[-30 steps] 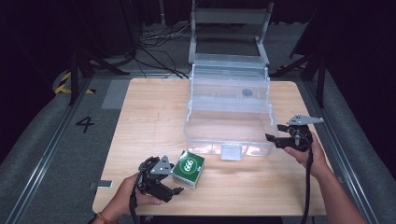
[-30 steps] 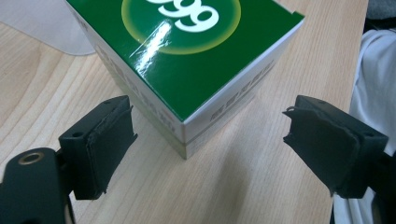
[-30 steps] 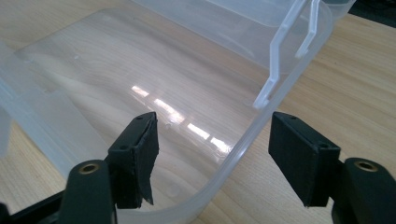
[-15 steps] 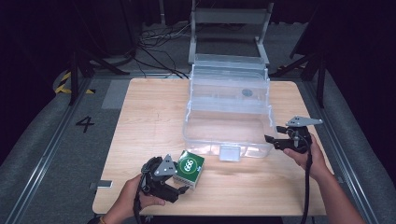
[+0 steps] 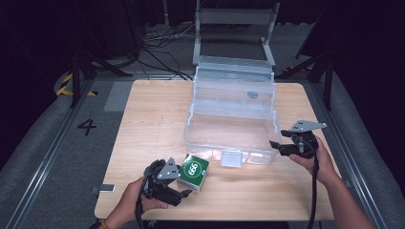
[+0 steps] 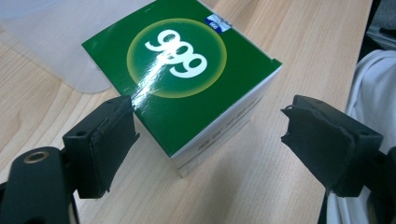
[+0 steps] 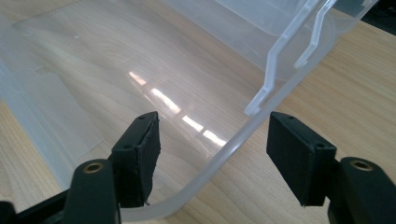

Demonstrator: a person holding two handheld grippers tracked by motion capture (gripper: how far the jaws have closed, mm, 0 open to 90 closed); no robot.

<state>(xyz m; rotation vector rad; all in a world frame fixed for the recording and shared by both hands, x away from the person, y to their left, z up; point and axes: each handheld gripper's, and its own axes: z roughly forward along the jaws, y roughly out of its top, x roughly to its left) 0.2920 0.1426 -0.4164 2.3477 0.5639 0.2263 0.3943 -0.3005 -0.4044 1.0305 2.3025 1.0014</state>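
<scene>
A green box (image 5: pixel 193 171) printed "999" lies flat on the table near the front edge, just before a clear plastic bin (image 5: pixel 229 114). My left gripper (image 5: pixel 184 187) is open around the box's near corner (image 6: pixel 182 79). One pad (image 6: pixel 107 140) sits close to the box's side and the other stands apart from it. My right gripper (image 5: pixel 277 142) is at the bin's front right corner. Its jaws straddle the bin's rim (image 7: pixel 243 135). They have just been closing, but the pads are off the plastic in the right gripper view.
The bin's lid stands open at the back, and a latch flap (image 5: pixel 232 158) hangs from its front wall. The wooden table (image 5: pixel 153 119) has bare room to the left of the bin. A metal frame (image 5: pixel 234 19) stands behind the table.
My left hand has shifted slightly right, toward the green box. The right hand stays at the bin's corner.
</scene>
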